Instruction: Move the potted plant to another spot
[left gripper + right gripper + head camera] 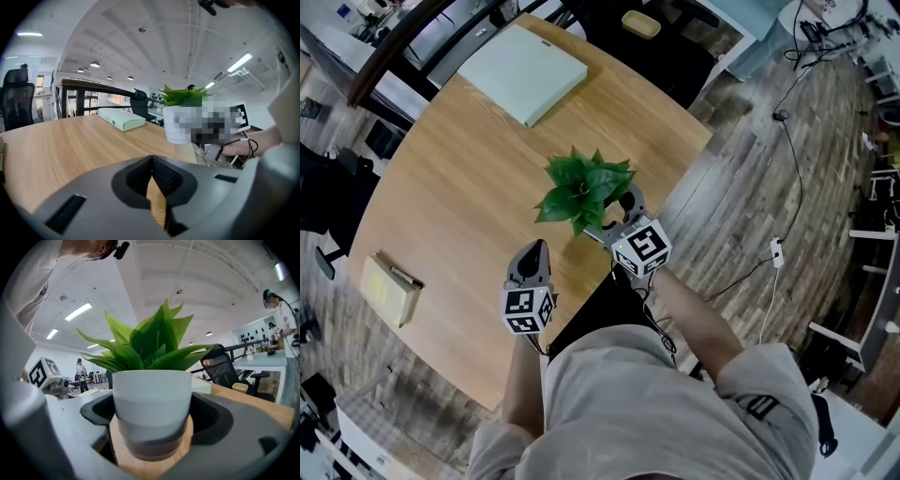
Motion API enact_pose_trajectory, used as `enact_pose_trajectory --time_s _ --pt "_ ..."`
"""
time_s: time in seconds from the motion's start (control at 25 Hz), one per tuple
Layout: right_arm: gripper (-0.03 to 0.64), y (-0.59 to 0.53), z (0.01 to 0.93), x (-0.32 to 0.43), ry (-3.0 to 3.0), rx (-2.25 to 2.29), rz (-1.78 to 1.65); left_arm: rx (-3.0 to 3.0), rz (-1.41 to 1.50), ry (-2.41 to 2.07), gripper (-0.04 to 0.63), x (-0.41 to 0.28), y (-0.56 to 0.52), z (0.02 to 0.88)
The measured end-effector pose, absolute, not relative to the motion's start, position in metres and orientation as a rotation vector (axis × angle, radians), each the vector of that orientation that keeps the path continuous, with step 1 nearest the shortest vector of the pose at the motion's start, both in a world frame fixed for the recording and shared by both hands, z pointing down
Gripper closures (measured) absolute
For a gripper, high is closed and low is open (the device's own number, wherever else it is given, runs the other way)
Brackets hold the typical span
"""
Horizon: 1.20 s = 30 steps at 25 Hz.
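Observation:
The potted plant [581, 192] stands on the round wooden table [450, 187] near its right edge; green leaves hide the pot from above. In the right gripper view its white pot [152, 404] fills the space between the jaws and rests on the wood. My right gripper [616, 214] [152, 430] is shut on the pot, one jaw against each side. My left gripper [533, 249] [152, 161] hovers low over the table to the left of the plant, shut and empty. From there the potted plant [180, 119] shows ahead to the right.
A pale green flat box [523, 72] [122, 118] lies at the table's far side. A small yellowish box [389, 289] sits at the left edge. An office chair [225, 369] stands beyond the table. Cables [787, 169] run over the wooden floor to the right.

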State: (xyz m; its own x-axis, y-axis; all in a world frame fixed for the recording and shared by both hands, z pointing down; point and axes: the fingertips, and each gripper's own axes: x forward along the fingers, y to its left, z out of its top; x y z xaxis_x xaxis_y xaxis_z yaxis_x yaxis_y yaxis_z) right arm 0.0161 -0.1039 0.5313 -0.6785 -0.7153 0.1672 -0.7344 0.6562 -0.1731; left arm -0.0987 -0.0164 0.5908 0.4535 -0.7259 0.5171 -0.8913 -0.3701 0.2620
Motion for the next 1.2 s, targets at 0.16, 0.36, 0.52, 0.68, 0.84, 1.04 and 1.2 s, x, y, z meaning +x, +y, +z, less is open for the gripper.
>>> enact_pose_trajectory --time_s 0.16,0.36,0.52,0.68,0.84,1.04,1.2 --pt "0.127 -0.117 0.541 0.022 -2.767 1.221 0.363 2.204 0.433 -1.332 0.583 -0.088 -0.027 0.594" --pt "0.126 -0.135 0.551 0.03 -2.752 1.21 0.386 2.183 0.436 -1.33 0.583 -0.078 -0.047 0.599" --pt "0.127 -0.152 0.561 0.033 -2.743 1.194 0.414 2.159 0.441 -1.337 0.583 -0.075 -0.063 0.604" --pt "0.127 -0.168 0.568 0.032 -2.742 1.163 0.429 2.135 0.454 -1.358 0.583 -0.075 -0.074 0.607" --pt "0.127 -0.186 0.577 0.033 -2.74 1.138 0.444 2.11 0.463 -1.38 0.583 -0.074 -0.084 0.609" --pt "0.127 -0.204 0.586 0.03 -2.734 1.106 0.457 2.071 0.469 -1.387 0.583 -0.074 -0.093 0.612" --pt "0.127 -0.219 0.592 0.026 -2.737 1.084 0.46 2.049 0.468 -1.402 0.583 -0.076 -0.104 0.615"
